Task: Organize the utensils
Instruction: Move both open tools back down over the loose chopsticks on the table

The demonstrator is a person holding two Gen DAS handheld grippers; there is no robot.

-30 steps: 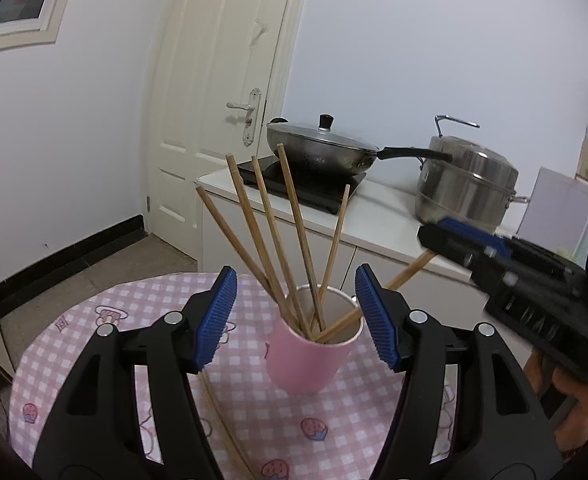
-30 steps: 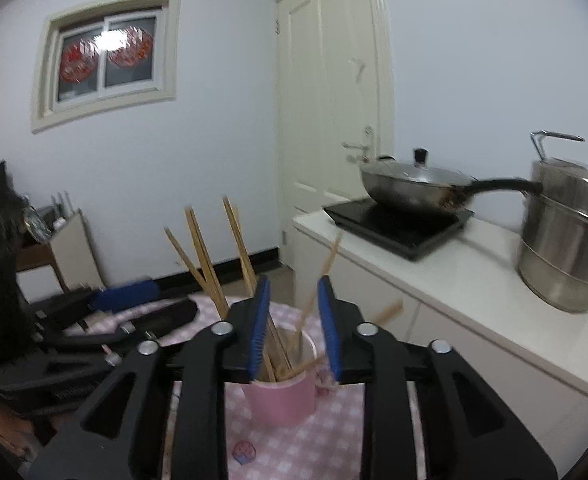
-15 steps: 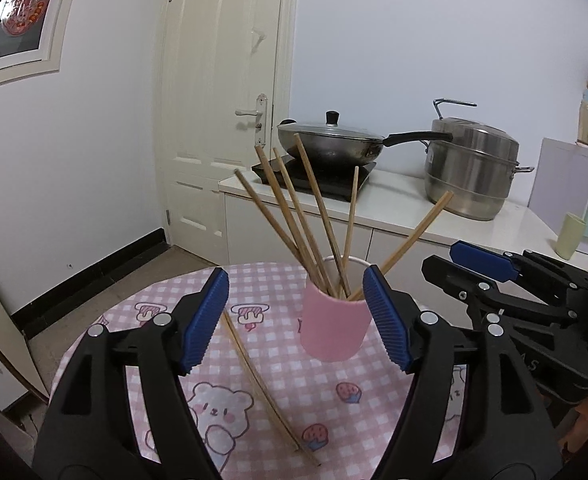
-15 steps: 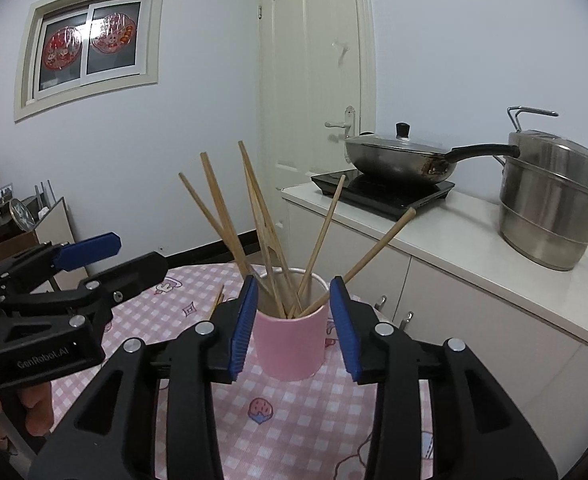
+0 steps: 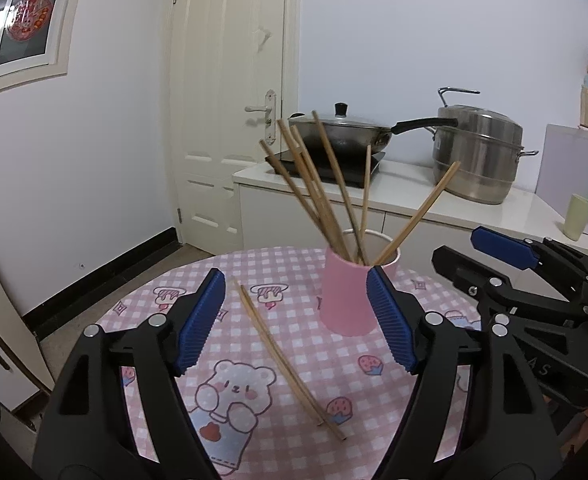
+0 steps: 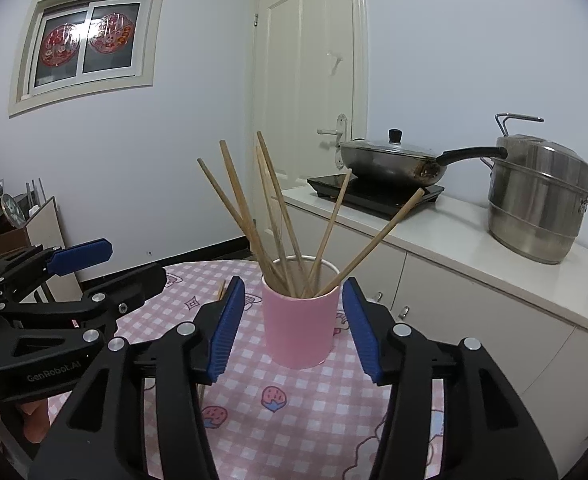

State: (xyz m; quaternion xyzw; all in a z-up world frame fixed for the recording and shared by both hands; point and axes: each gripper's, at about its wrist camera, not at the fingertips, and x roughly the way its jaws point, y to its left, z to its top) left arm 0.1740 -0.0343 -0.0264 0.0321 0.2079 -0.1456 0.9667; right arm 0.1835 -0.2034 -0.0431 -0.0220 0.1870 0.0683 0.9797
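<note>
1. Left gripper: jaws wide and opening, holding nothing. Two loose chopsticks lie on the table seen between its pads, not touched.
2. Right gripper: jaws about half spread and opening. The pink cup sits in the gap beyond the tips; pads are clear of its wall, no grip.
3. Cup stands upright on the round table with pink checked cloth, six chopsticks fanned out of it. One leans far towards the counter, the others lean towards the left gripper's side.
4. In the left view, the cup is just beside the right-hand pad, partly covered by it.
5. Loose pair lies diagonally, near the cup but apart from it; in the right view it is mostly hidden behind that gripper's left finger.
6. Each gripper shows at the edge of the other's view, flanking the cup.
7. Beyond the table: counter with a lidded wok on a hob, a steel steamer pot, a door, a window.
</note>
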